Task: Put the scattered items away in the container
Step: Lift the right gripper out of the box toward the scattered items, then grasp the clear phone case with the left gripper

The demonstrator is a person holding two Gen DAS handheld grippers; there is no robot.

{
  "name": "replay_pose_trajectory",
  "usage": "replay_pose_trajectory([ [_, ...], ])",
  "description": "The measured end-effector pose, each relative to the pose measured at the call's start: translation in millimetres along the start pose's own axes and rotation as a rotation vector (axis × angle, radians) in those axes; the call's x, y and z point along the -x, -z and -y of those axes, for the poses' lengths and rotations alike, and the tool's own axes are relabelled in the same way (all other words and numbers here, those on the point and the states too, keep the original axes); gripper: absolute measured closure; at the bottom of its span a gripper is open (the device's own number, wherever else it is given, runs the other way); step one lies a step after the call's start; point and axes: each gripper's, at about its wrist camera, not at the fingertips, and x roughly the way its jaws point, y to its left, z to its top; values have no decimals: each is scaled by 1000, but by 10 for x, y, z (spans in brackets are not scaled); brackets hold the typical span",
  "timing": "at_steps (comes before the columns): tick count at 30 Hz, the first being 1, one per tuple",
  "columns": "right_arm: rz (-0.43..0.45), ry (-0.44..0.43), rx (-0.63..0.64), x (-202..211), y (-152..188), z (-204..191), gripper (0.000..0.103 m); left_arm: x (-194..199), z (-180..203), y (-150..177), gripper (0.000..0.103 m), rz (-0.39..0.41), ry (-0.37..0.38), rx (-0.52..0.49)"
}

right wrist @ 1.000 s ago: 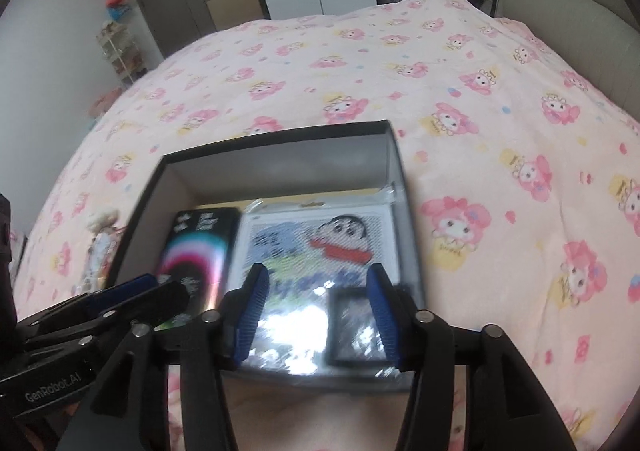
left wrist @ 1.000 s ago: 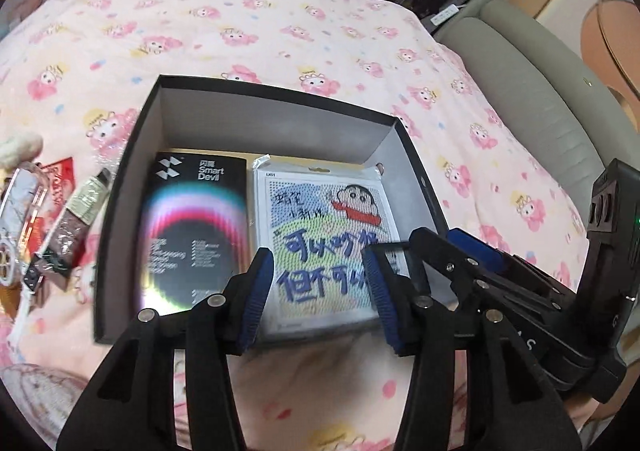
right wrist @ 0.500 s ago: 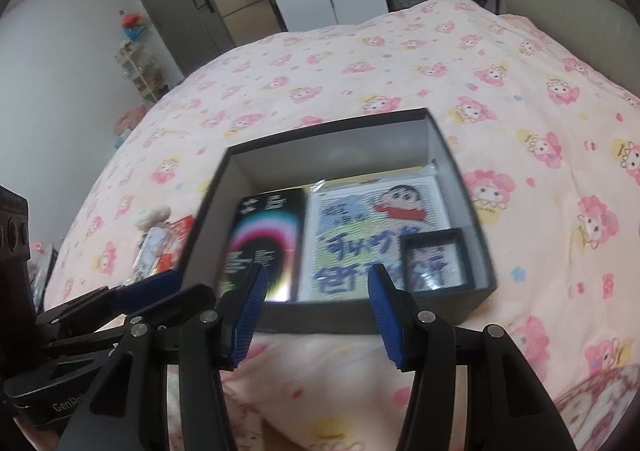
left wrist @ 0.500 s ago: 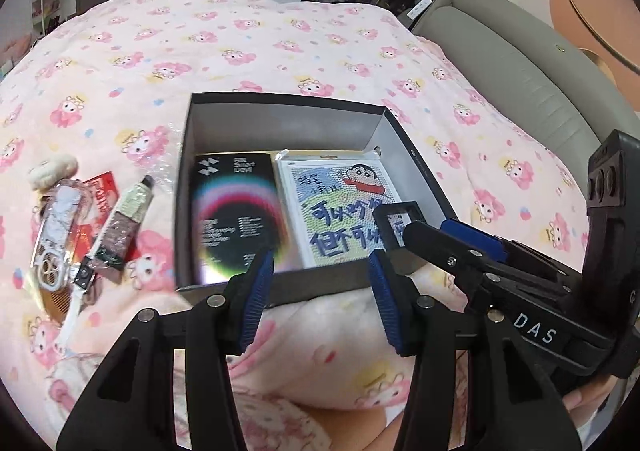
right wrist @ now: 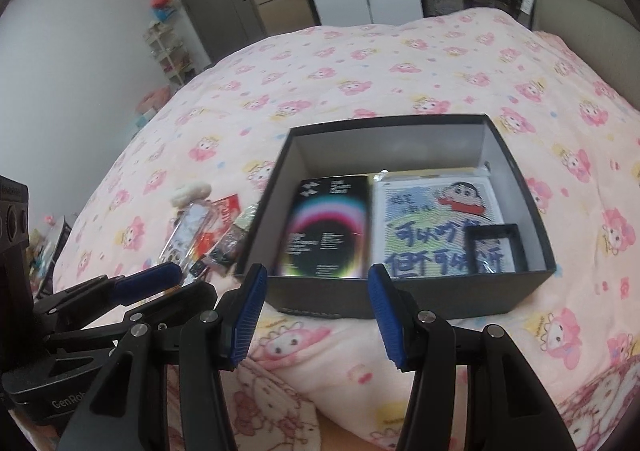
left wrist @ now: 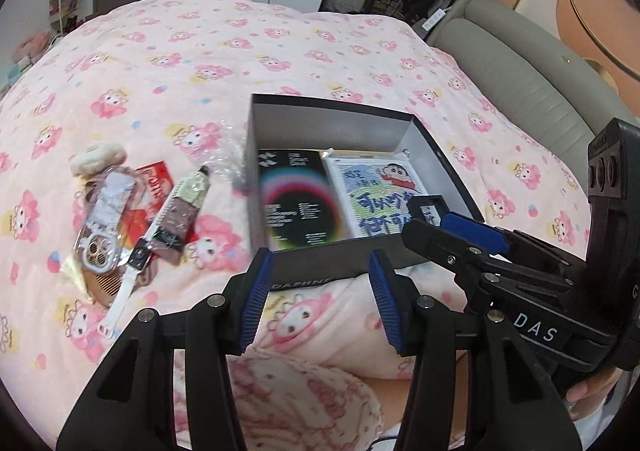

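Observation:
An open black box (left wrist: 320,127) (right wrist: 440,299) rests on the pink quilt. Inside lie a black Smart Devil pack (left wrist: 296,199) (right wrist: 328,227), a cartoon picture pack (left wrist: 372,191) (right wrist: 424,219) and a small black frame (right wrist: 494,249). Left of the box are scattered a clear phone case (left wrist: 106,219), a red packet (left wrist: 154,187), a tube (left wrist: 180,219), a white watch (left wrist: 132,271), a comb (left wrist: 102,285) and a white plush piece (left wrist: 98,159). My left gripper (left wrist: 318,303) (right wrist: 192,285) and right gripper (right wrist: 316,315) (left wrist: 424,223) hover open and empty, side by side before the box's near wall.
The pink cartoon quilt (left wrist: 240,51) covers the whole bed. A grey padded headboard (left wrist: 520,83) runs along the right side. A crumpled clear wrapper (left wrist: 228,155) lies by the box's left wall. Pink patterned clothing (left wrist: 288,403) and a hand (left wrist: 592,391) are near the bottom.
Both grippers have drawn back and slightly up from above the box, which now looks smaller and farther. The scattered items to its left have come fully into the left wrist view.

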Motion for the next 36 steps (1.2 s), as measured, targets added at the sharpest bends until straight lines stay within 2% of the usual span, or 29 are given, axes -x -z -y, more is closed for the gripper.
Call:
replay_pose_trajectory([
  [16,-101,-33,131,-484,87,-803,55,137,-871,294,52,-12,-65,127],
  [28,-202,-96,177,-959,120,-1236,55,112,-1479,465,52,-13,-80,247],
  [33,-276,-162,158,-1228,123,-1316,55,48,-1773,495,52,-6,-98,317],
  [36,-293,-155,175,-1352,112,-1379,55,-21,-2004,534,52,-9,-103,373],
])
